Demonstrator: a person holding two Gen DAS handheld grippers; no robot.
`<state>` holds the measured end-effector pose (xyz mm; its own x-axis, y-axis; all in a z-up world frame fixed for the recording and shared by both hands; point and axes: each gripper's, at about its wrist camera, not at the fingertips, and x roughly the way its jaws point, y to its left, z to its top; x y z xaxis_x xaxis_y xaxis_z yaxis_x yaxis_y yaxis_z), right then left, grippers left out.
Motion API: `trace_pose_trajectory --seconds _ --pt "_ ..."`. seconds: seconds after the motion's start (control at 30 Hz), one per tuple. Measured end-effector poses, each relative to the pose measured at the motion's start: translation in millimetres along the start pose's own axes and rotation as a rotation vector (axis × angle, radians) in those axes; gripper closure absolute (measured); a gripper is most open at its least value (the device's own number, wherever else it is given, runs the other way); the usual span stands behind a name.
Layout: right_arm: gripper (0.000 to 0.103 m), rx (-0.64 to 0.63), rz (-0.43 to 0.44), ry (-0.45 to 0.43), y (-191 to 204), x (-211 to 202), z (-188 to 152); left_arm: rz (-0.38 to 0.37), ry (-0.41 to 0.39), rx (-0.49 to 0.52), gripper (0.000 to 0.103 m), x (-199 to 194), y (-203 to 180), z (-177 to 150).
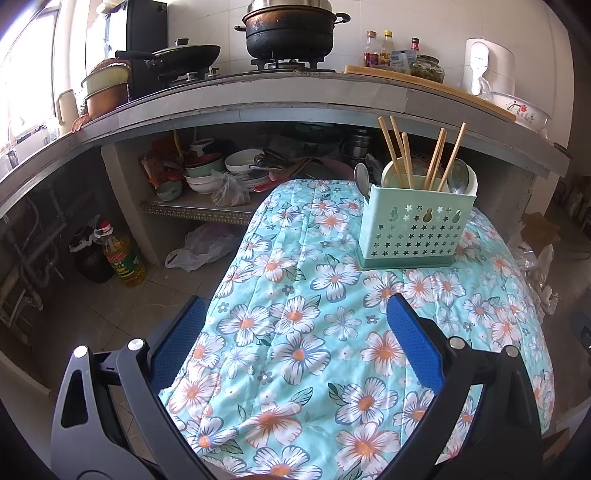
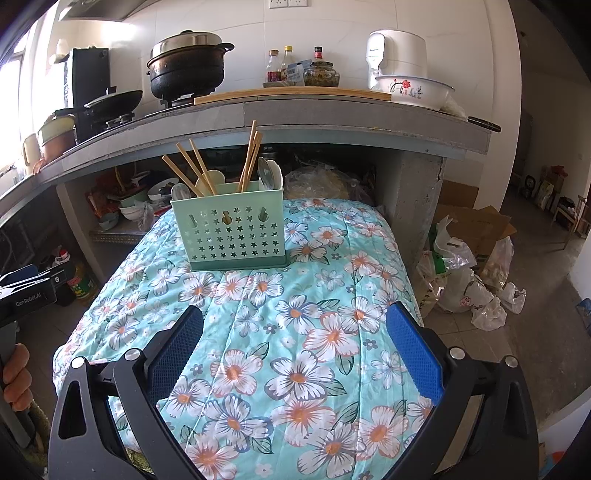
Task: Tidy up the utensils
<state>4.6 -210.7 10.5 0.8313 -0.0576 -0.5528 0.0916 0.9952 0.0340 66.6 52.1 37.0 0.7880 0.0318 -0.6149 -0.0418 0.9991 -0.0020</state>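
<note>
A pale green utensil holder [image 1: 413,225] [image 2: 231,229] with star cut-outs stands upright on the far part of a floral-covered table [image 1: 295,350] [image 2: 277,350]. It holds several wooden chopsticks [image 1: 437,157] [image 2: 249,158] and spoons [image 1: 362,177] [image 2: 267,171]. My left gripper [image 1: 295,314] is open and empty, over the table's near left part, well short of the holder. My right gripper [image 2: 295,325] is open and empty, nearer than the holder. The left gripper's body also shows at the left edge of the right wrist view [image 2: 29,291].
A concrete counter [image 1: 258,96] [image 2: 332,110] runs behind the table with a black pot [image 1: 291,29] [image 2: 188,66], a wok, bottles and a rice cooker [image 2: 395,55]. Bowls sit on the shelf below [image 1: 221,173]. An oil bottle [image 1: 123,254] and plastic bags [image 2: 465,280] are on the floor.
</note>
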Motion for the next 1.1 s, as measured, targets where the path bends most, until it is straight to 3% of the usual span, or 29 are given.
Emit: trace_pose_trajectory --seconds 1.1 --pt "0.007 0.002 0.018 0.006 2.1 4.2 -0.2 -0.006 0.002 0.000 0.008 1.6 -0.8 -1.2"
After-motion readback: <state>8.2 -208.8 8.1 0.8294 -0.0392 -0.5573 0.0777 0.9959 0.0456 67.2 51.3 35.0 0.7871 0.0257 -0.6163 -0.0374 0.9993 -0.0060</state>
